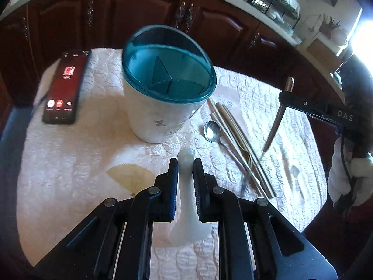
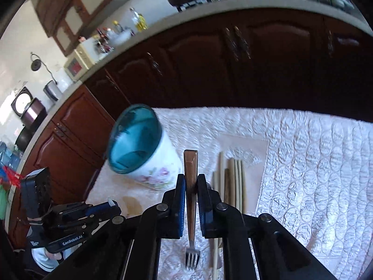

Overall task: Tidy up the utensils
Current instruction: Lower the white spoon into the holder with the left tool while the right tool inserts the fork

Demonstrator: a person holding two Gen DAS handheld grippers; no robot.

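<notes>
Dark kitchen cabinets back a white quilted table. Left gripper [image 1: 185, 170] clamps a white spoon [image 1: 186, 200]; right gripper [image 2: 191, 186] clamps a fork [image 2: 191, 210], tines hanging down. Teal-rimmed holder [image 1: 163, 93] stands toward the far edge, nearer the left.

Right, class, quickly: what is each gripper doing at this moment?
Left gripper: jaws closed on the white spoon.
Right gripper: jaws closed on the fork, tines hanging down.
</notes>
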